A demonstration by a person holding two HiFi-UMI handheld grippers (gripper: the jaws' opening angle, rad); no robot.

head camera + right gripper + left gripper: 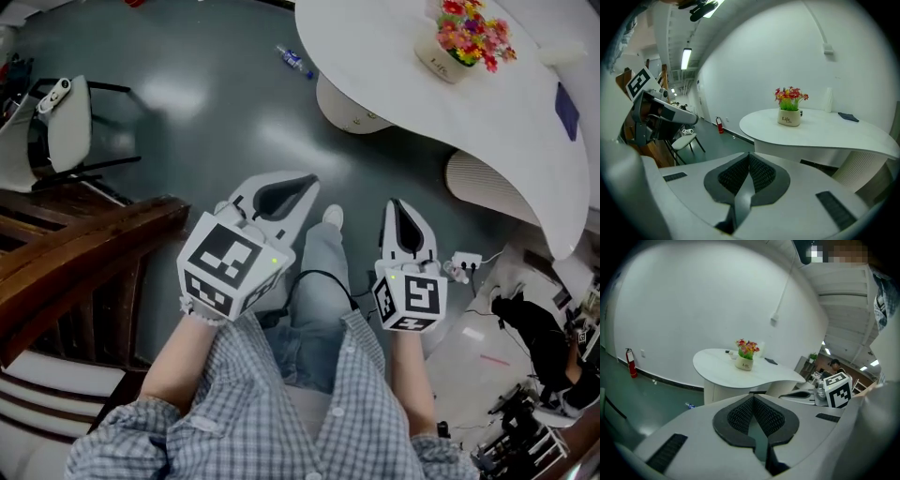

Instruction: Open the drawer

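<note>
While the person stands with both tools held out over the grey floor (216,103), here's the catch: no drawer shows in any view, so the task's target is yet to be found. The left claw (752,398) is closed, its dark ribbed pads meeting at the tip with nothing between them, and the right claw (749,154) is the same, tips together and empty. That's the first risk as I judge it: come in on a handle with the claws like that and they will only knock against it or skid off, so they need to part before any contact. Both gripper views look toward the white counter (525,141) with a flower pot (466,42) on top. If the drawer turns out to be under that counter, a hard tug or a bump could rock the pot. Off to the left sits dark wooden furniture (84,253). I cannot tell whether it has a drawer, and swinging the left tool that way blind could clip its edge. Down by the right foot lies a power strip (466,261) with cables, a likely snag for a foot on the move. A bottle (293,61) lies on the floor ahead, one more thing to step around.
</note>
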